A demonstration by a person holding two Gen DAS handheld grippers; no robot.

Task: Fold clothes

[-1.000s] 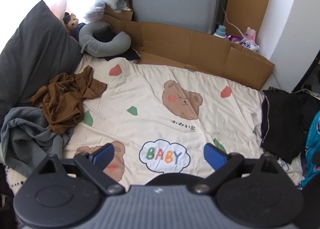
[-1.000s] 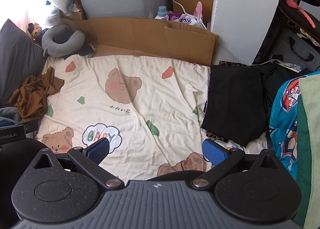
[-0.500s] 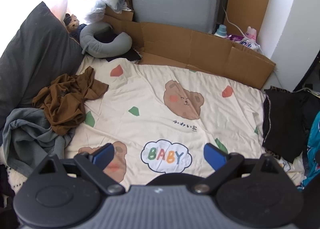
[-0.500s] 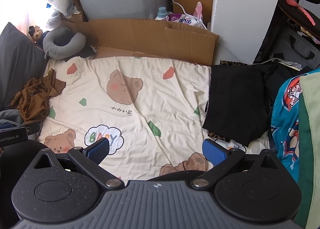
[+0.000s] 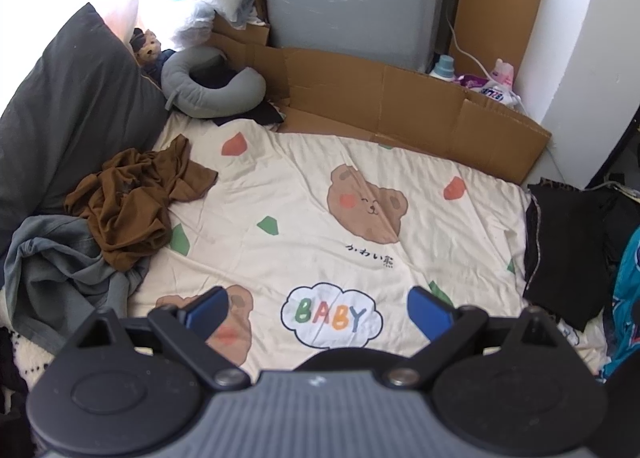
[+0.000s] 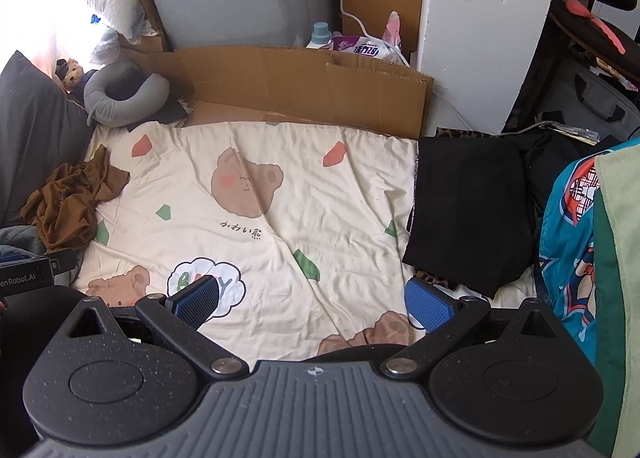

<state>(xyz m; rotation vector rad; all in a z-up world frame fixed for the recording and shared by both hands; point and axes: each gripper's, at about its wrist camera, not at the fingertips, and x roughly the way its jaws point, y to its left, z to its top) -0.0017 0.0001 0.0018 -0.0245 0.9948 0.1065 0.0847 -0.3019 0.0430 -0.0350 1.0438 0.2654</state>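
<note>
The work surface is a bed covered by a cream bear-print blanket (image 5: 320, 217), bordered at the far edge by a flattened cardboard sheet (image 5: 400, 97) and at the left by a dark grey pillow (image 5: 68, 109). A grey neck pillow (image 5: 216, 93) lies at the far left corner.

Garment positions: a crumpled brown garment (image 5: 128, 201) lies at the left edge of the blanket, partly overlapping a bunched grey-blue garment (image 5: 60, 266) just beside it. A black garment (image 6: 468, 209), laid flat and apparently already folded, rests at the right edge of the blanket. The central area of the blanket carries no garment.

Tongs status: the left tongs (image 5: 318, 310) are spread wide and hold nothing; they hover above the near part of the blanket. The right tongs (image 6: 312, 300) are likewise spread wide and hold nothing, at a similar height.

Step in hand, as judged: selection of the next garment. No item is gripped and no fold is in progress.

Next move, as judged: direct the left tongs toward the brown garment, the uppermost item of the left pile. Close on a single layer at an edge or corner, lift it clear of the grey-blue garment, and carry it to the centre of the blanket. The right tongs are then needed to take a second point and spread the fabric flat before folding.
</note>
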